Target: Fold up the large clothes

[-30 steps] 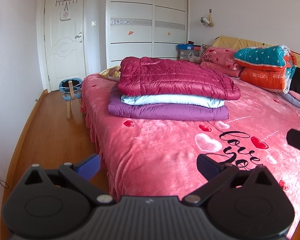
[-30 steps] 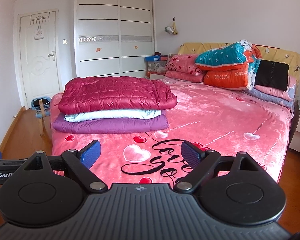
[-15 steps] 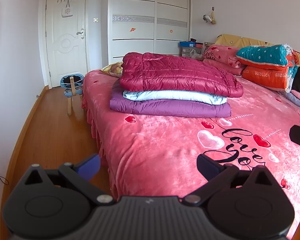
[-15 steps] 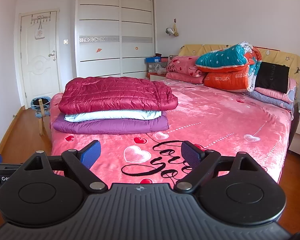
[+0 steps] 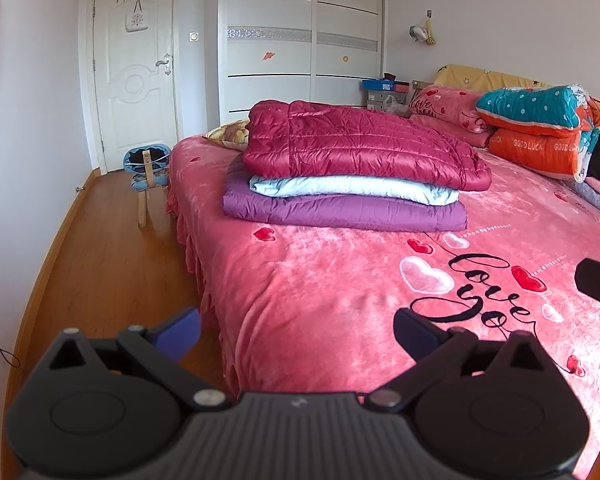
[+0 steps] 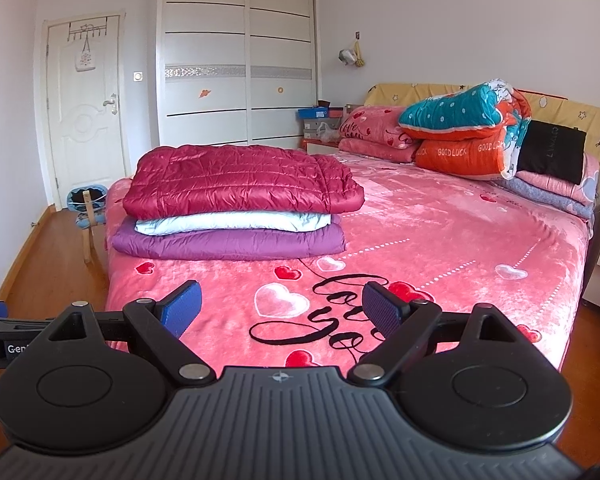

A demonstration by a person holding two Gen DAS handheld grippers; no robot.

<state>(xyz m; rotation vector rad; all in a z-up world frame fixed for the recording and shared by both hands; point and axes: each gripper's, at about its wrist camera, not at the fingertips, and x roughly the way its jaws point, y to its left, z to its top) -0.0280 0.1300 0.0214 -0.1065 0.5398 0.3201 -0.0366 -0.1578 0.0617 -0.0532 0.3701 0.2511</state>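
Left wrist view shows the left tongs [image 5: 296, 330] spread wide and holding nothing, hovering over the near edge of the bed [image 5: 340, 320]. The right tongs [image 6: 278, 308] are likewise spread and empty above the heart-printed pink bedspread [image 6: 440, 240]. Farther out, well apart from both tongs, lies a neat stack at the foot corner of the bed: a quilted crimson jacket [image 6: 236, 184] on top, a pale blue garment [image 6: 232, 222] beneath it, and a purple garment [image 6: 228, 244] at the bottom. All three look already folded, so the folding appears finished or between items; no unfolded piece shows on the bed. Any next move would call for finding another large garment, which is not in view, and bringing it onto the bare bedspread in front of the stack.
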